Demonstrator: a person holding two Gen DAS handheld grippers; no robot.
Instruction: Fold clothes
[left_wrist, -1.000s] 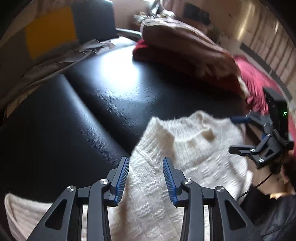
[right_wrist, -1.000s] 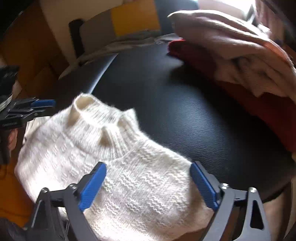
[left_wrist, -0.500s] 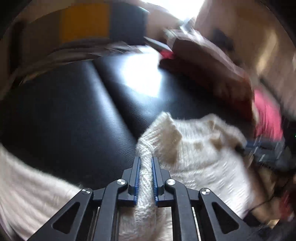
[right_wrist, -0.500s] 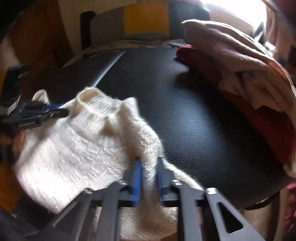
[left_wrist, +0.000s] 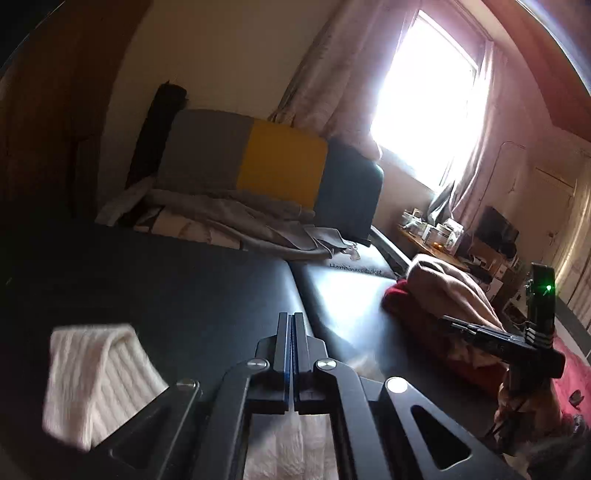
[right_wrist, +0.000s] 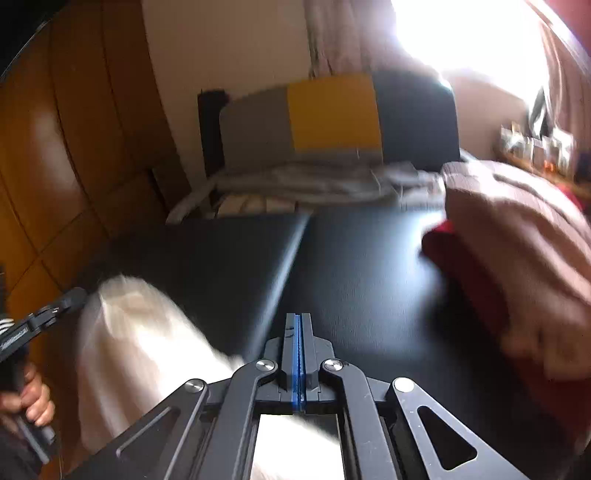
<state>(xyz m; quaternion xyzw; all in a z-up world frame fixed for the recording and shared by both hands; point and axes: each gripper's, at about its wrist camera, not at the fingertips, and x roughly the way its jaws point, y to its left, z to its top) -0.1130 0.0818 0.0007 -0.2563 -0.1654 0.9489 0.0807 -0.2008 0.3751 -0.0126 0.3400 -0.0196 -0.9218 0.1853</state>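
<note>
Both tongs are pressed together on the white sweater and hold it up off the black worktop (left_wrist: 207, 295). The left tongs (left_wrist: 293, 354) show no gap between the blue pads, and knit cloth hangs below them through the frame; a loose sleeve or corner of the sweater (left_wrist: 92, 376) droops to their left. The right tongs (right_wrist: 298, 358) are likewise closed, with the sweater (right_wrist: 140, 343) blurred and hanging below and to their left. The garment thus spans between the two grippers, its held edge running side to side and its body hanging beneath, near the worktop's front. Neither hand looks nearer; I judge the next move is a joint one, laying it forward flat. A pile of clothes (left_wrist: 443, 291) lies to the right, well apart.
</note>
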